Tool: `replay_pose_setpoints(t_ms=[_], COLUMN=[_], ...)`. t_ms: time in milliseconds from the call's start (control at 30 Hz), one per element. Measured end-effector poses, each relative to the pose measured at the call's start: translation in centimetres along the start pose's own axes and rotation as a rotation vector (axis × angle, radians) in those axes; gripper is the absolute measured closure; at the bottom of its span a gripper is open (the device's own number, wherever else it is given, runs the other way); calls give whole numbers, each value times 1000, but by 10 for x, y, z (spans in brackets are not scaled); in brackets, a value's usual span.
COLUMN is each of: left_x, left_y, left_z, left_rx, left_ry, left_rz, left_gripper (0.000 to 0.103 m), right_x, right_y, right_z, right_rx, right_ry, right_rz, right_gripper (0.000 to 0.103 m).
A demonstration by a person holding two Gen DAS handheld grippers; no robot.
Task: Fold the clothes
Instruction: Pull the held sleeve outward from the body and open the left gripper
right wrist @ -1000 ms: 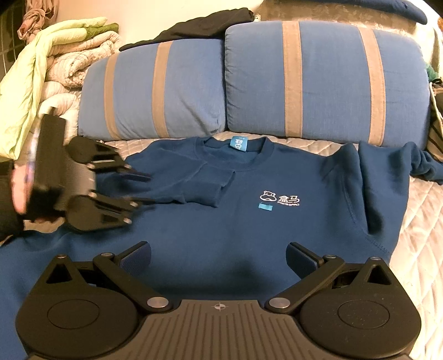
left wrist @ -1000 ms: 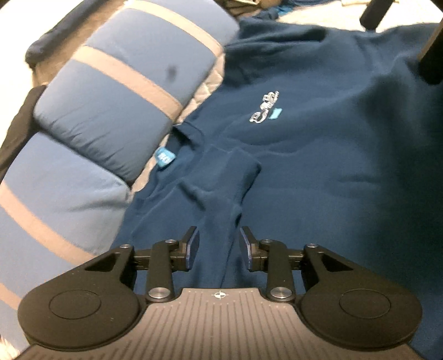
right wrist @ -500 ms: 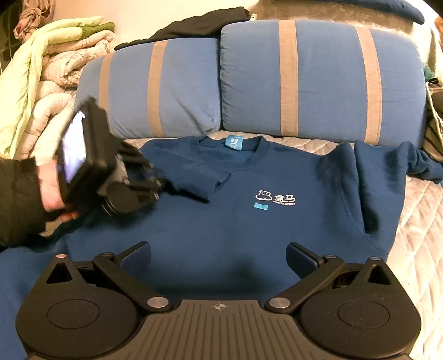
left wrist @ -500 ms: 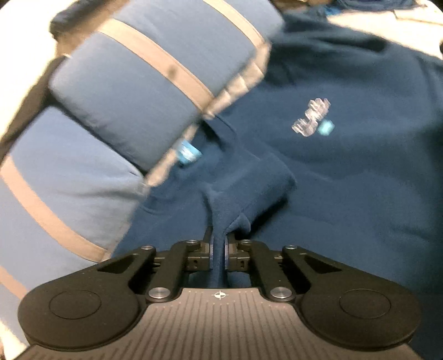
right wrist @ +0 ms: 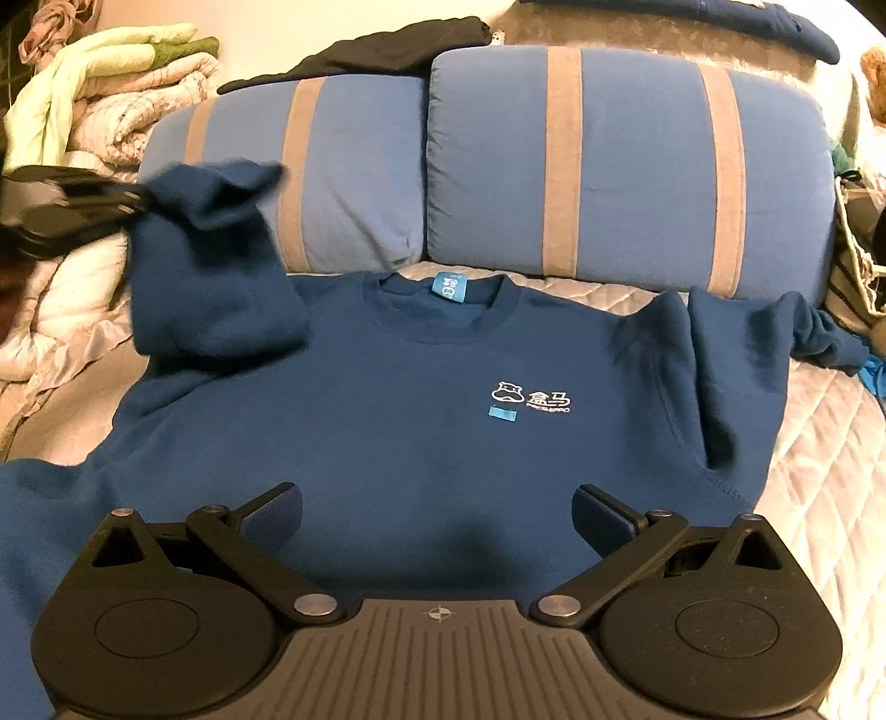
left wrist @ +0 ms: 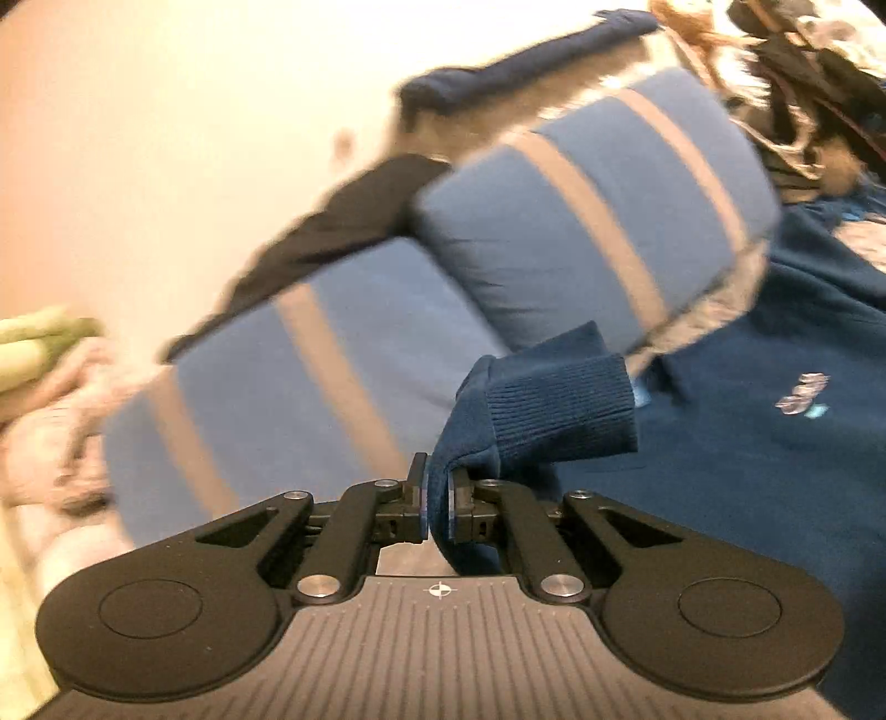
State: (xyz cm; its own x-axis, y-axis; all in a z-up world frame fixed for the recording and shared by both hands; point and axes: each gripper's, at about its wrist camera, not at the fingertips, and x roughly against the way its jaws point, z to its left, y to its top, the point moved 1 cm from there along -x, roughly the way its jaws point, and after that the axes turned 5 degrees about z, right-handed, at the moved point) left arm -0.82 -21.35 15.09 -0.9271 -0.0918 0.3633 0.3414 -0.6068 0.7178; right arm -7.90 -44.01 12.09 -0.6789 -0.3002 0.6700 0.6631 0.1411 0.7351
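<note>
A navy sweatshirt (right wrist: 415, 399) with a white chest logo lies face up on the bed, collar toward the pillows. My left gripper (left wrist: 437, 498) is shut on the sweatshirt's sleeve (left wrist: 531, 410) near its ribbed cuff and holds it lifted off the body. In the right wrist view the left gripper (right wrist: 133, 205) shows at the far left, blurred, with the raised sleeve (right wrist: 210, 266) hanging from it. My right gripper (right wrist: 437, 515) is open and empty, low over the sweatshirt's hem. The other sleeve (right wrist: 736, 343) lies folded at the right.
Two blue pillows with tan stripes (right wrist: 626, 166) stand behind the collar. A black garment (right wrist: 398, 44) lies on top of them. Folded quilts (right wrist: 99, 99) pile up at the back left. The quilted bedspread (right wrist: 825, 471) shows at the right, with bags (right wrist: 858, 243) beyond.
My left gripper closed on the sleeve that lay folded across the chest and lifted it up and out to the left. The right gripper stayed open in place.
</note>
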Motion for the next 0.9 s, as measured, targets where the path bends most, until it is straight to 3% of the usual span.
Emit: replay_pose_setpoints(t_ms=[200, 367, 700, 767, 900], left_x=[26, 40, 60, 59, 59], left_y=[-28, -67, -178, -205, -261], left_z=[50, 97, 177, 189, 197], left_rx=[68, 210, 455, 500, 617], left_ry=[132, 215, 411, 430, 392], left_rz=[19, 59, 217, 267, 367], left_gripper=[97, 97, 97, 96, 94], right_x=[-1, -2, -3, -3, -3], right_y=[-1, 0, 0, 0, 0], right_z=[4, 5, 12, 12, 12], right_rx=[24, 29, 52, 50, 48], right_ry=[-27, -36, -72, -75, -73], right_rz=[4, 12, 17, 18, 20], right_gripper=[0, 0, 0, 0, 0])
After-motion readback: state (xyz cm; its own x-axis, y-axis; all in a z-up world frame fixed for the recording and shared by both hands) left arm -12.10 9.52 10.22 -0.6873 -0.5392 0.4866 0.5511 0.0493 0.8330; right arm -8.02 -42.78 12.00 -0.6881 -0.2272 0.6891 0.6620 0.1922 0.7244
